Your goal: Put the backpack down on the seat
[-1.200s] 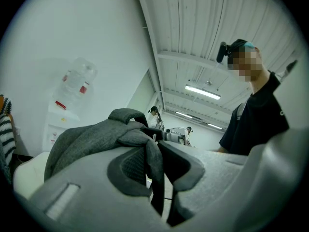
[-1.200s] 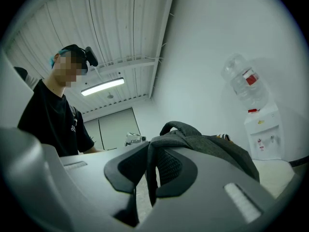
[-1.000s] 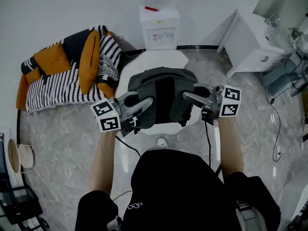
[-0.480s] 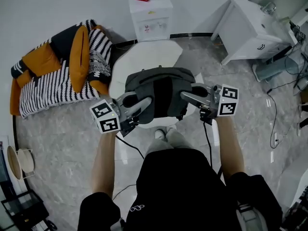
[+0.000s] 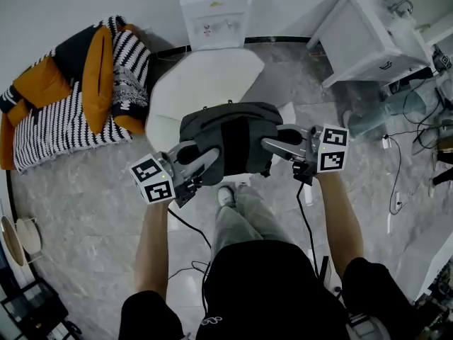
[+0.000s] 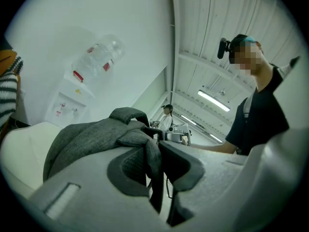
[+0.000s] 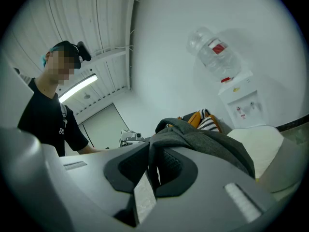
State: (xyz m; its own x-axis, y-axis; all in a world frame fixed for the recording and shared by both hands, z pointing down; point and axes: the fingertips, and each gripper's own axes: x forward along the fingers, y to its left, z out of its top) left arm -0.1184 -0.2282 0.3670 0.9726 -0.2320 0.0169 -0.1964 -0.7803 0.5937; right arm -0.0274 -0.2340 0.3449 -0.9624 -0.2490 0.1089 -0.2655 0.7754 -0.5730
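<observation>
While the person stands over it, the grey marbled floor (image 5: 85, 211) fills most of the head view. On it at the left lies a black-and-white striped couch (image 5: 67, 122) with orange cushions (image 5: 95, 69), and just beside it stands the white seat (image 5: 195, 91), rounded and bare across its far part. A white cabinet (image 5: 361, 41) stands at the upper right, well apart from the seat, and a white water dispenser (image 5: 212, 6) stands against the wall just behind the seat.

The grey backpack (image 5: 226, 117), with a black panel down its middle, hangs between the two grippers over the near edge of the seat; whether its underside touches the seat cannot be told.

The left gripper (image 5: 202, 158) grips the backpack's left side. In the left gripper view its jaws stand only narrowly apart, pinched on a fold of the grey fabric (image 6: 145, 144). The right gripper (image 5: 272, 142) grips the right side in the same way, its dark pads pressed on a bunched fold (image 7: 166, 139) with nearly no gap between them.

Each gripper carries a marker cube, the left cube (image 5: 154, 179) and the right cube (image 5: 333, 149).
</observation>
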